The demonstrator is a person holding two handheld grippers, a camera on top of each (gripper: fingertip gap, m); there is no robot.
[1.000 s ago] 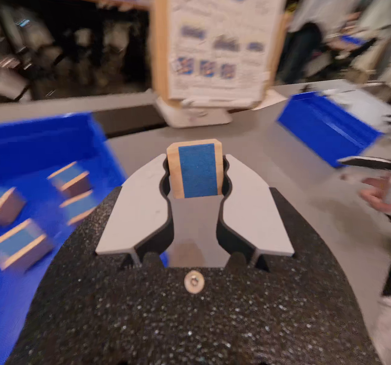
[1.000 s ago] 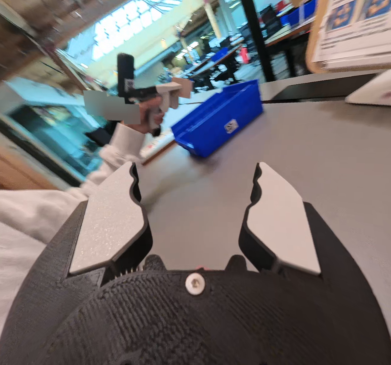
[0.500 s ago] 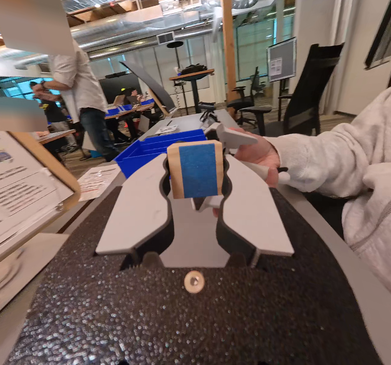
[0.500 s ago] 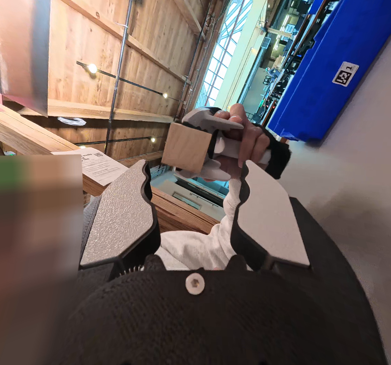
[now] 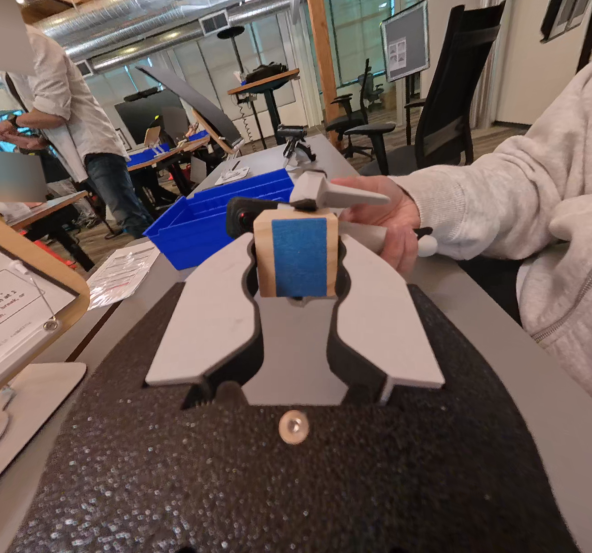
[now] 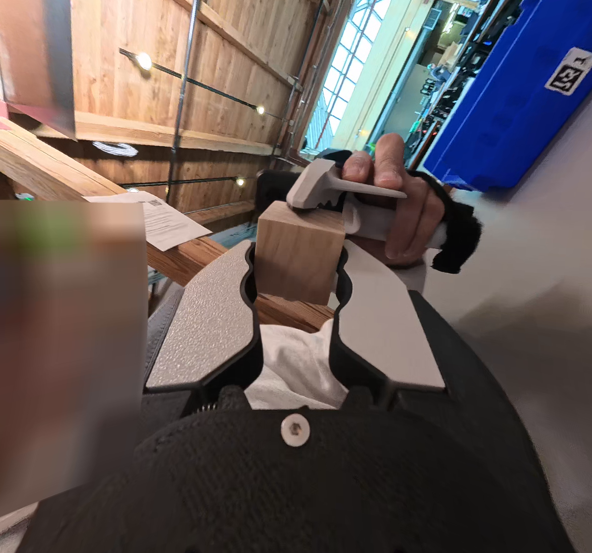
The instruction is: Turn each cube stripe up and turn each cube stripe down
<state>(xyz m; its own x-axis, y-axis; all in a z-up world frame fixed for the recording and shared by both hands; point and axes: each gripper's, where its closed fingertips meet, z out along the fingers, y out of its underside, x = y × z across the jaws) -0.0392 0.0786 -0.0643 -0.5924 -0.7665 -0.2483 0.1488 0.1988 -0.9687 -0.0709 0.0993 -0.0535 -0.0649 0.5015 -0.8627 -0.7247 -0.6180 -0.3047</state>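
While the left claw (image 5: 296, 268) and right claw (image 6: 296, 276) are both clamping one wooden cube (image 5: 296, 254) in mid-air above the worktop (image 5: 448, 281), its light, rigid, smooth-looking wood (probably slippery) is best pinched across flat opposite faces.

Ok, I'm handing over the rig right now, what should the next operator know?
Left hand-held gripper: shut on the cube, blue stripe facing its camera.
Right hand-held gripper: closed on the same cube's other two sides.
Cube held in mid-air; blue bin beyond, contents hidden.
Done: both grips made. Left: release one, set cube down; other cubes not in view.
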